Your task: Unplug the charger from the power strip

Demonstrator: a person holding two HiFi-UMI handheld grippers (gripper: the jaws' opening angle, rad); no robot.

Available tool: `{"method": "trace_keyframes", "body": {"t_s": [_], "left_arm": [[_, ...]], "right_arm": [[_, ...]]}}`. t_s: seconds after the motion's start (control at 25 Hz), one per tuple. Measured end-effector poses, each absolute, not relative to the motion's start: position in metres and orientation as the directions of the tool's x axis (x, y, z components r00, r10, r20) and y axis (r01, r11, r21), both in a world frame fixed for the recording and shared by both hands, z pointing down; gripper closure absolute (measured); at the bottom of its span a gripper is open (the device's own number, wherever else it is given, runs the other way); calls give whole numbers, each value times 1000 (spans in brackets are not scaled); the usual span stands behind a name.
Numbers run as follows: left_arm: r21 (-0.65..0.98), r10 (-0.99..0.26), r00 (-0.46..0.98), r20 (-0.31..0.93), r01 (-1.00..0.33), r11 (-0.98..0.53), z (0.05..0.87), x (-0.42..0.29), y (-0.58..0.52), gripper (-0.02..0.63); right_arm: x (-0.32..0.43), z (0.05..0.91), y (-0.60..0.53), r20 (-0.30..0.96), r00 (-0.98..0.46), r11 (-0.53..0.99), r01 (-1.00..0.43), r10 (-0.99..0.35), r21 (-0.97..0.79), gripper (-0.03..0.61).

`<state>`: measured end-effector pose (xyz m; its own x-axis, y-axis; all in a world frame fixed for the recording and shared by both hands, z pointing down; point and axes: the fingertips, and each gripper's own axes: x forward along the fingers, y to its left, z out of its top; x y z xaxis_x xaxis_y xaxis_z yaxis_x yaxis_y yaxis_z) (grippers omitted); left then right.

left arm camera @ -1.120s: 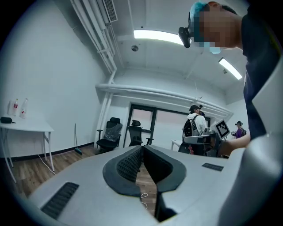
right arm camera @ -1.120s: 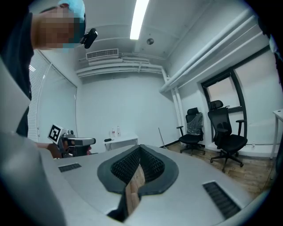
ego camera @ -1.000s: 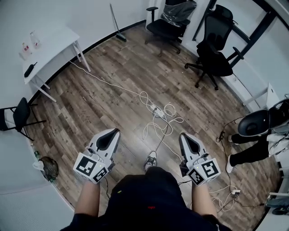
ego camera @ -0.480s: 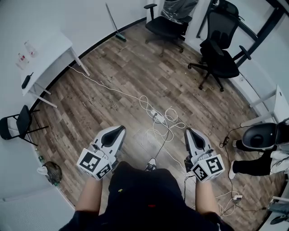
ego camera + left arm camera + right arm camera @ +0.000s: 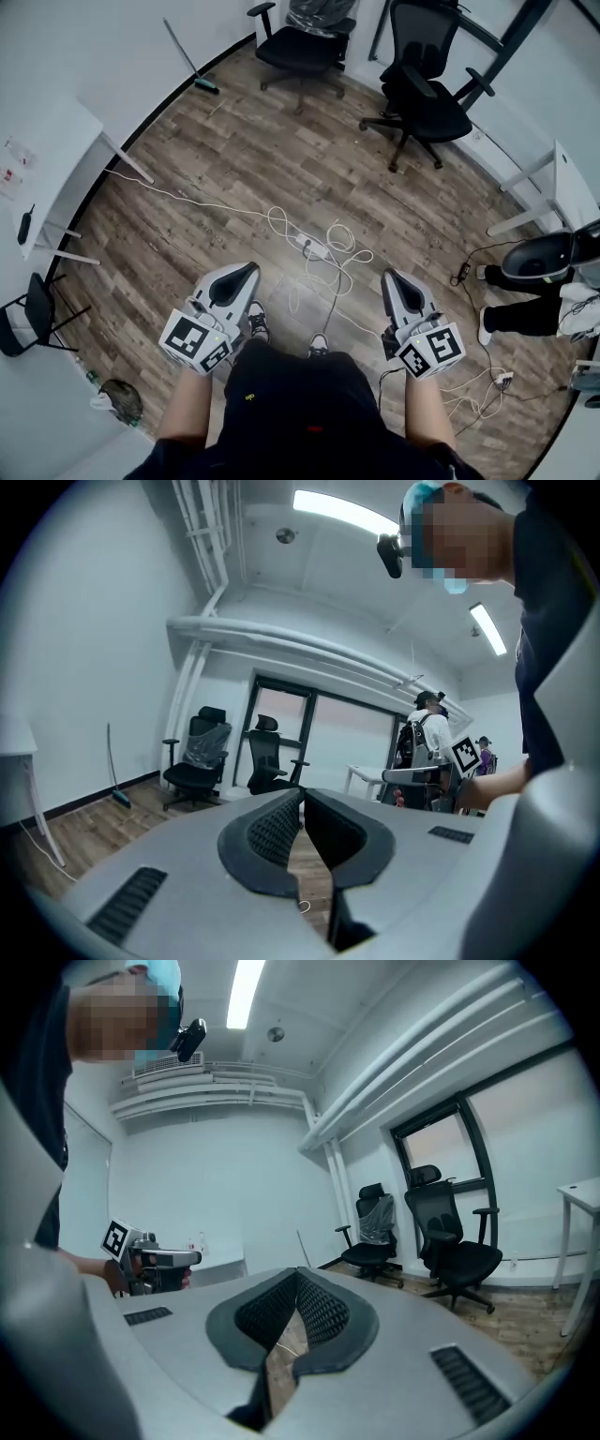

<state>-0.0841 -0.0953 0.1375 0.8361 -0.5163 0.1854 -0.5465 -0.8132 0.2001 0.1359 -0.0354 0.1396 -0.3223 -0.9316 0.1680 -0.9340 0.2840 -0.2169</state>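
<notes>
A white power strip (image 5: 308, 247) lies on the wood floor among loops of white cable (image 5: 339, 234). At this distance I cannot make out the charger on it. My left gripper (image 5: 247, 272) is held level in front of the body, well short of the strip and to its left. In the left gripper view the left gripper (image 5: 301, 795) is shut, its tips touching and nothing between them. My right gripper (image 5: 388, 278) is held level to the right of the strip, equally short of it. In the right gripper view the right gripper (image 5: 298, 1273) is also shut and empty.
Two black office chairs (image 5: 424, 89) (image 5: 298, 45) stand at the far side. A white table (image 5: 52, 155) and a folding chair (image 5: 23, 314) are at the left. A broom (image 5: 190, 62) leans on the wall. A person's legs (image 5: 525, 314), more cables and a second strip (image 5: 502, 378) are at the right.
The person has stepped forward, so the floor and chairs have shifted in the head view and the power strip lies nearer. Both grippers moved along with the body and stayed shut.
</notes>
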Motion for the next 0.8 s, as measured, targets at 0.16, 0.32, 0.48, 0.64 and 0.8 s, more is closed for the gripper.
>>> {"method": "trace_keyframes", "body": {"t_s": [0.16,0.32,0.48,0.64,0.8], "left_arm": [[182,-445,874,193,-478,-860,147,-95,-153,580],[209,-375,903,209,-416,-885,170,-108,-206,581],[210,-345,906,246,-397,-893,205,-105,-238,580],[227,-326,906,271,-390,-893,255,-84,-250,581],[260,-324,897,302,-405,-877,327,-54,-268,581]], "right_arm": [[122,141,-74,182,-249,214,-958,-951,-191,559],[120,153,-113,196,-172,137,-974,-965,-182,559],[121,183,-137,209,-154,125,-982,-966,-144,560],[132,235,-153,242,-187,164,-980,-952,-113,558],[152,312,-173,292,-214,191,-976,-932,-107,558]]}}
